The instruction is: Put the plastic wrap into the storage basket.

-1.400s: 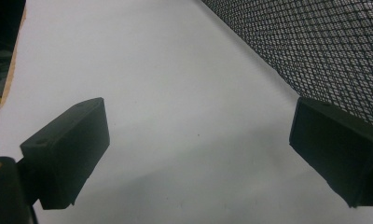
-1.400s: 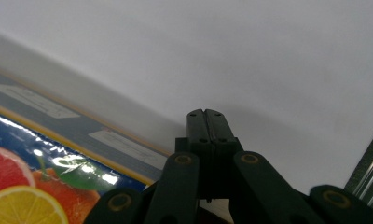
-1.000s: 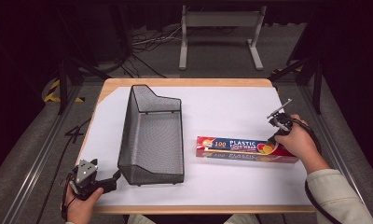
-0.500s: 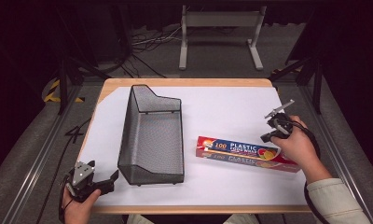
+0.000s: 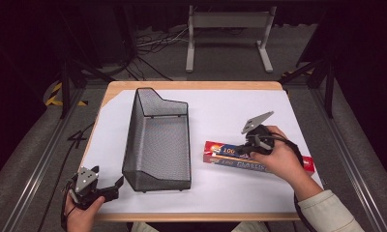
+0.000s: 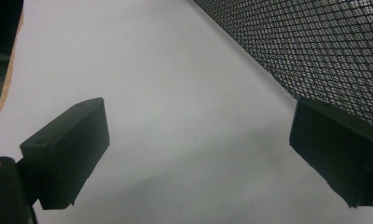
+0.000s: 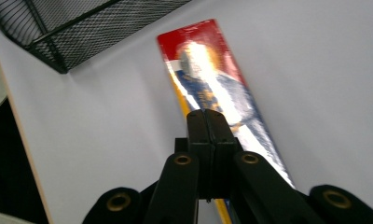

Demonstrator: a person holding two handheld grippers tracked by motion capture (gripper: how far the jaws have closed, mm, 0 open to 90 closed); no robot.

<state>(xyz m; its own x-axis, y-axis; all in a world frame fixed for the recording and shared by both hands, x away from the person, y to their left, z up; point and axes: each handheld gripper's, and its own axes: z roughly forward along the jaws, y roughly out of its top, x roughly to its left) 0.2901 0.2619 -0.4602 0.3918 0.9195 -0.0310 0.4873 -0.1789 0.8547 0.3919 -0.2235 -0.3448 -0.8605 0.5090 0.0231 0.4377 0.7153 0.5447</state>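
At the near left corner of the desk [image 5: 278, 104], the left gripper [image 5: 115, 184] rests with jaws spread wide, empty, just beside the black mesh basket [image 5: 157, 140]. Right of the basket, the right gripper [image 5: 243, 151], jaws pressed together on nothing, hovers over the plastic wrap box [image 5: 230, 157] lying flat.

Both grippers are black with a grey plate on top, gold screws and black cables; the right arm wears a pale sleeve [image 5: 329, 212]
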